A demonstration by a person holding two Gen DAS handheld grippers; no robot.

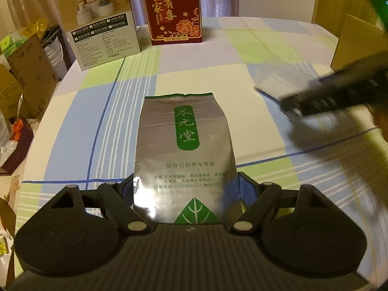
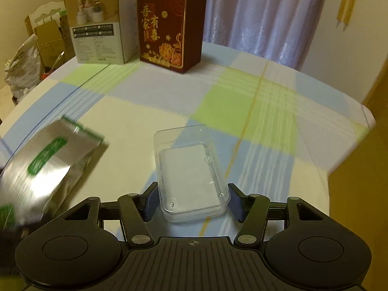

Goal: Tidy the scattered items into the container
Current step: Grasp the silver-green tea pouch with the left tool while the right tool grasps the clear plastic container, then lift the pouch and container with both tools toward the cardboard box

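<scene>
Left claw (image 1: 186, 189), low centre of the left view, clamped on the near end of the silver pouch (image 1: 184, 145); long axis straight ahead, away from the camera, far end lifted toward mid-frame. Right claw (image 1: 339, 94) blurred at right edge of that view, just beside the pouch; jaw state unreadable there. Red box (image 1: 175, 9) and white box (image 1: 101, 26) upright at top, well apart on the checked surface (image 1: 84, 126).

Right view: right claw (image 2: 191, 200) open, fingers flanking the near end of the clear tray (image 2: 190, 172), not visibly pinching. Tray empty, long axis ahead. Pouch (image 2: 46, 167) at left edge, tilted toward the tray, near but apart. Probably: pouch into tray next.
</scene>
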